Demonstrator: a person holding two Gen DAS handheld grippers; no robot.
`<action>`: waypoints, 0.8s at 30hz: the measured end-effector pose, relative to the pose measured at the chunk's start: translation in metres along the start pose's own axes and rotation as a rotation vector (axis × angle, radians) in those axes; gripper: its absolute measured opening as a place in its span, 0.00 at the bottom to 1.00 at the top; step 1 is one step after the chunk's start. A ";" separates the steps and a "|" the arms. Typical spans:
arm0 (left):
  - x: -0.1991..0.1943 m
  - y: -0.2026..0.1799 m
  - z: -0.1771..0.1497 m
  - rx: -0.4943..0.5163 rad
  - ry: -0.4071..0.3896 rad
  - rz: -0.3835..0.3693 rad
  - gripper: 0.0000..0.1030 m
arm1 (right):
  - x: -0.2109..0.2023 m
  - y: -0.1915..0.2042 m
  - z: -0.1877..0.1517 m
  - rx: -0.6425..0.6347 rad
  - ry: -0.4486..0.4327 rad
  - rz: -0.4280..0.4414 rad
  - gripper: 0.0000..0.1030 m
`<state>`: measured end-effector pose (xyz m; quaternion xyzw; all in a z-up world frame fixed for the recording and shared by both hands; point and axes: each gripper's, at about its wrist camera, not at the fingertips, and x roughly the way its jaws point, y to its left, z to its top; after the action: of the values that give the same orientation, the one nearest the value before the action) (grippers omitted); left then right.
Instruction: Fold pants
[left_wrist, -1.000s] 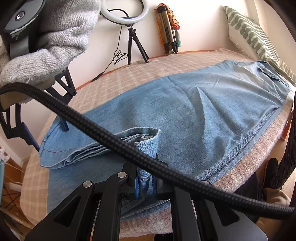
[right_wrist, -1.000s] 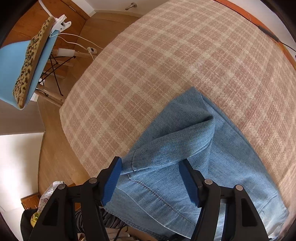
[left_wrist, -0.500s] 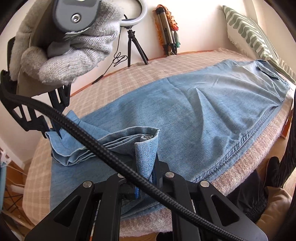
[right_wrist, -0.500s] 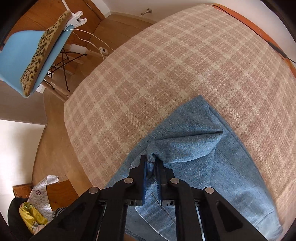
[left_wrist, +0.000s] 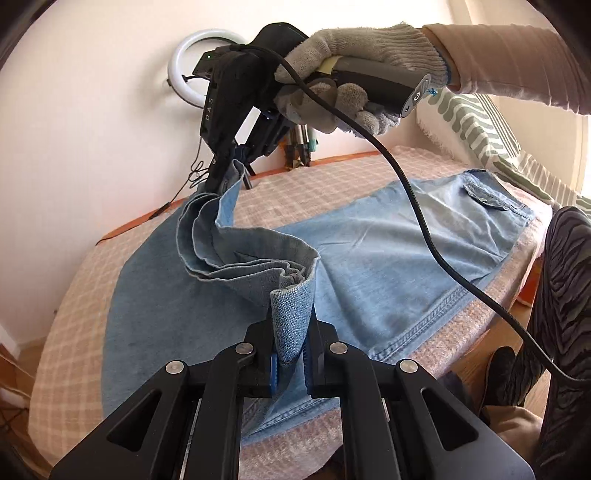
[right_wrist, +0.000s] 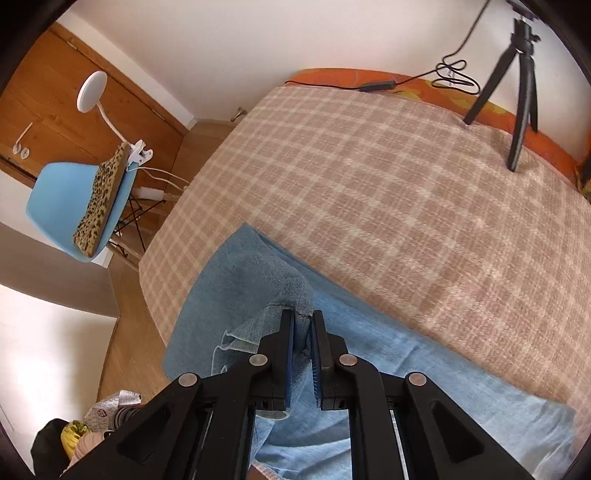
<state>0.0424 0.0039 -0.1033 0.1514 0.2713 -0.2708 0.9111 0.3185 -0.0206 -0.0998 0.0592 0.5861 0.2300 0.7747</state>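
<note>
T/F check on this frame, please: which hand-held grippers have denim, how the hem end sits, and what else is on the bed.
1. Both hand-held grippers are clamped on the jeans. True: the left hand-held gripper and the right hand-held gripper each pinch a fold of denim.
2. The hem end lies flat on the blanket. False: it hangs raised between the two grippers, while the waist end rests on the checked blanket.
3. A black tripod stands on the bed. True.
4. The hand holding the right gripper is bare. False: the hand wears a grey knit glove.
5. The chair beside the bed is red. False: the chair is light blue.
</note>
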 end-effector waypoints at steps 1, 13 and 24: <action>0.004 -0.007 0.001 0.017 0.011 -0.013 0.08 | -0.001 -0.014 -0.005 0.029 -0.013 0.019 0.06; 0.011 -0.039 0.001 0.111 0.041 -0.037 0.08 | -0.001 -0.091 -0.091 0.282 -0.091 0.089 0.61; -0.004 -0.026 0.003 0.074 -0.007 -0.036 0.08 | 0.014 -0.083 -0.130 0.443 -0.111 0.177 0.78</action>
<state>0.0256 -0.0168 -0.1016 0.1788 0.2606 -0.2977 0.9008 0.2237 -0.1117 -0.1824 0.2912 0.5713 0.1594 0.7506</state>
